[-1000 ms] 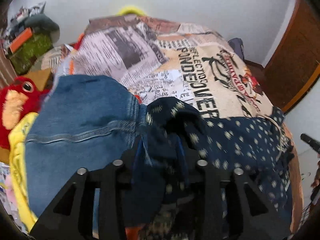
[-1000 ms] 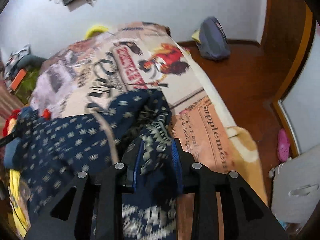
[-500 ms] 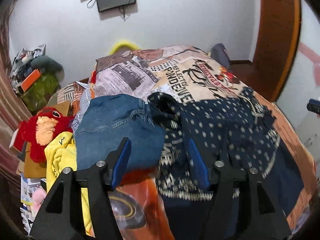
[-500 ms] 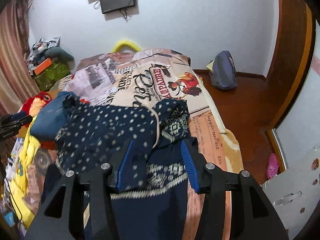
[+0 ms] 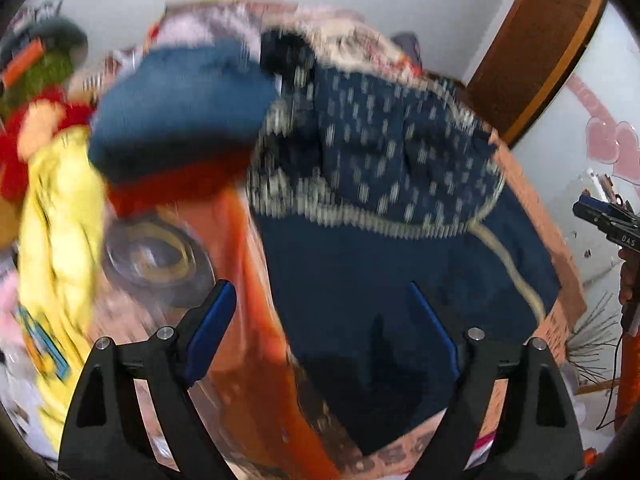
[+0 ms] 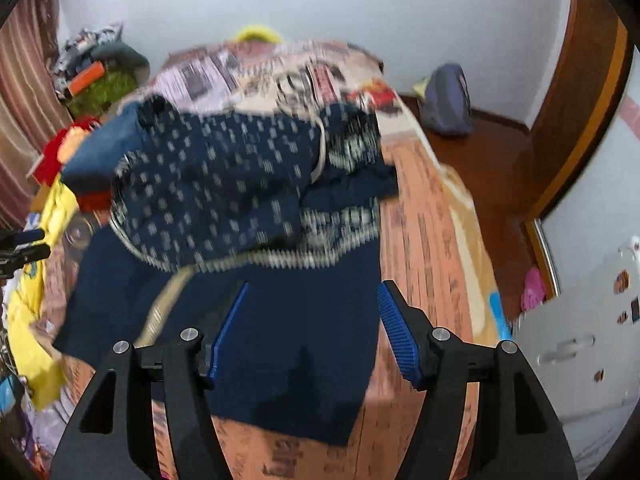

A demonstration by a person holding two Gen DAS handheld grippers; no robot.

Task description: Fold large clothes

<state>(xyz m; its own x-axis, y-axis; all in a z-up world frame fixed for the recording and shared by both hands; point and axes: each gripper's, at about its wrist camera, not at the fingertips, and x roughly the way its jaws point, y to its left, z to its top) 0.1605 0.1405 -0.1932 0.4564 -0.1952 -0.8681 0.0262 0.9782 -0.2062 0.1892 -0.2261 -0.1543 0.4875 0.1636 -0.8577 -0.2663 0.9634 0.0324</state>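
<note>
A navy sweater (image 5: 384, 264) with white dots and a patterned band lies on the bed, its upper part folded over its plain lower part; it also shows in the right wrist view (image 6: 240, 248). My left gripper (image 5: 320, 312) is open and empty above the sweater's near left edge. My right gripper (image 6: 312, 316) is open and empty above its lower half. Both views are motion-blurred.
The bed (image 6: 432, 216) carries a newspaper-print cover. Folded jeans (image 5: 176, 108) lie left of the sweater, with a yellow garment (image 5: 56, 216) and a red plush toy (image 5: 24, 148) beyond. A backpack (image 6: 446, 100) sits on the wooden floor at right. A white cabinet (image 6: 580, 340) stands near right.
Both grippers let go of the sweater, opened and pulled back towards the bed's near end. The sweater's upper part now lies folded over the lower part.
</note>
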